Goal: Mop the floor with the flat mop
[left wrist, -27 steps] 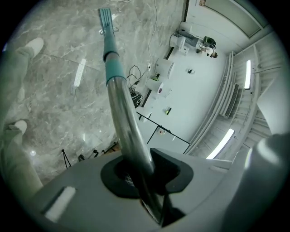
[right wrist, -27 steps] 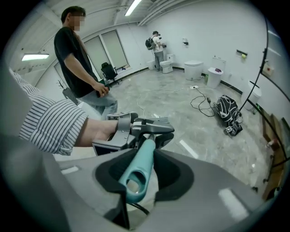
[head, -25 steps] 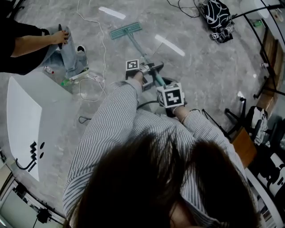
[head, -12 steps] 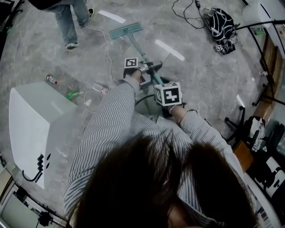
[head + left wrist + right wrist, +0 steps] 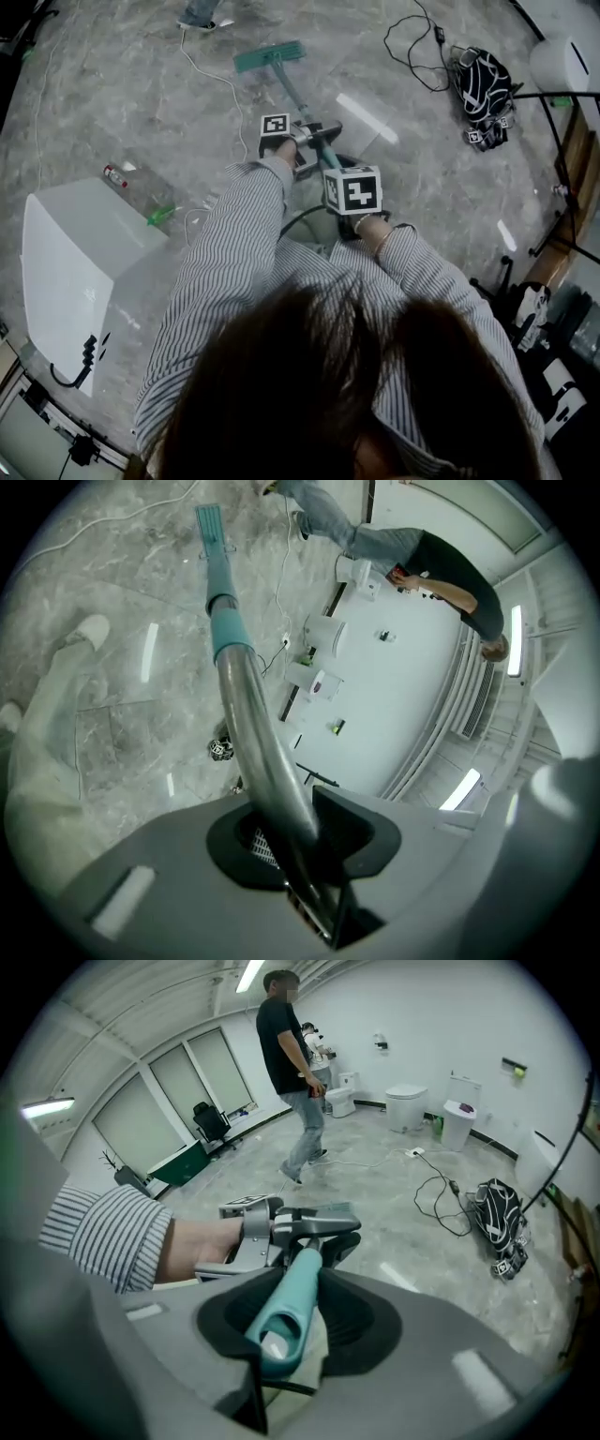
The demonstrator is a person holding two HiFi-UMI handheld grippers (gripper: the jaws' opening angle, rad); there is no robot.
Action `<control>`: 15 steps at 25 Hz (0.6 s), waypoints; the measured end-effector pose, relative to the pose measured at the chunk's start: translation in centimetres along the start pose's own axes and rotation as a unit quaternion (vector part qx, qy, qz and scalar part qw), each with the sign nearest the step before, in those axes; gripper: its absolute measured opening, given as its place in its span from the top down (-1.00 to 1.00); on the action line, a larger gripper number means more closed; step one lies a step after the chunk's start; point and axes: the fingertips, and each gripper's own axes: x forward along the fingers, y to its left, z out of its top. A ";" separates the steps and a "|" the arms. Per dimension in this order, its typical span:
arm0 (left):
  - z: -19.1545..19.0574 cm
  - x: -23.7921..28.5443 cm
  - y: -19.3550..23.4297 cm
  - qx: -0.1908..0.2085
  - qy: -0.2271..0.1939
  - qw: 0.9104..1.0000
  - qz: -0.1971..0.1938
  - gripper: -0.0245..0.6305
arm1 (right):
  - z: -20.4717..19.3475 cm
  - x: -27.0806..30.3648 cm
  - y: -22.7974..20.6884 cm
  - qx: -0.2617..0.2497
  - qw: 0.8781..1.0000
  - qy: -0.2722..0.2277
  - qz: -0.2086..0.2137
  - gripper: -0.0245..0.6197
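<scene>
The flat mop's teal head [image 5: 270,56] lies flat on the grey marbled floor at the top of the head view. Its pole [image 5: 298,103] slants back toward me. My left gripper [image 5: 309,139] is shut on the metal part of the pole [image 5: 246,714], lower down. In the left gripper view the mop head [image 5: 208,522] shows far along the pole. My right gripper [image 5: 343,178] is shut on the teal handle end [image 5: 289,1312], nearer my body. In the right gripper view the left gripper [image 5: 281,1227] shows just ahead on the pole.
A white box [image 5: 75,262] stands to my left, with a red bottle [image 5: 114,175] and a green bottle [image 5: 161,215] beside it. A white cable [image 5: 211,75] runs over the floor near the mop. A black bag [image 5: 483,84] with a cord lies at the right. A person [image 5: 295,1063] walks beyond.
The person in jeans has walked off the top of the head view. The mop head sits slightly farther up the frame. Both grippers keep their hold on the pole.
</scene>
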 end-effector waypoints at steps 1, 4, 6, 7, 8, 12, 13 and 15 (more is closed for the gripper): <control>1.5 0.3 -0.9 0.000 -0.002 1.000 -0.002 0.67 | 1.6 0.7 -0.1 0.001 1.000 -0.001 0.001 0.56; 6.1 1.3 -3.5 0.001 -0.013 1.000 -0.010 0.66 | 6.3 2.9 -0.7 -0.003 1.000 0.000 0.004 0.56; 9.1 2.1 -5.2 0.000 -0.029 0.999 -0.018 0.66 | 9.5 4.1 -1.3 -0.007 1.000 0.000 0.008 0.56; 10.5 2.5 -6.2 -0.001 -0.037 0.999 -0.024 0.66 | 11.0 4.6 -1.5 -0.008 1.000 0.000 0.010 0.56; 11.8 2.8 -7.1 -0.002 -0.044 0.999 -0.030 0.66 | 12.5 5.1 -1.7 -0.009 1.000 0.000 0.012 0.56; 15.8 3.6 -9.7 -0.007 -0.054 0.998 -0.038 0.66 | 16.9 6.9 -2.0 -0.018 1.000 0.002 0.016 0.56; 16.7 3.7 -10.2 -0.007 -0.055 0.998 -0.038 0.66 | 17.8 7.3 -2.0 -0.022 1.000 0.004 0.018 0.56; 18.2 4.0 -11.1 -0.008 -0.059 0.998 -0.037 0.66 | 19.4 8.1 -2.2 -0.029 0.999 0.006 0.020 0.56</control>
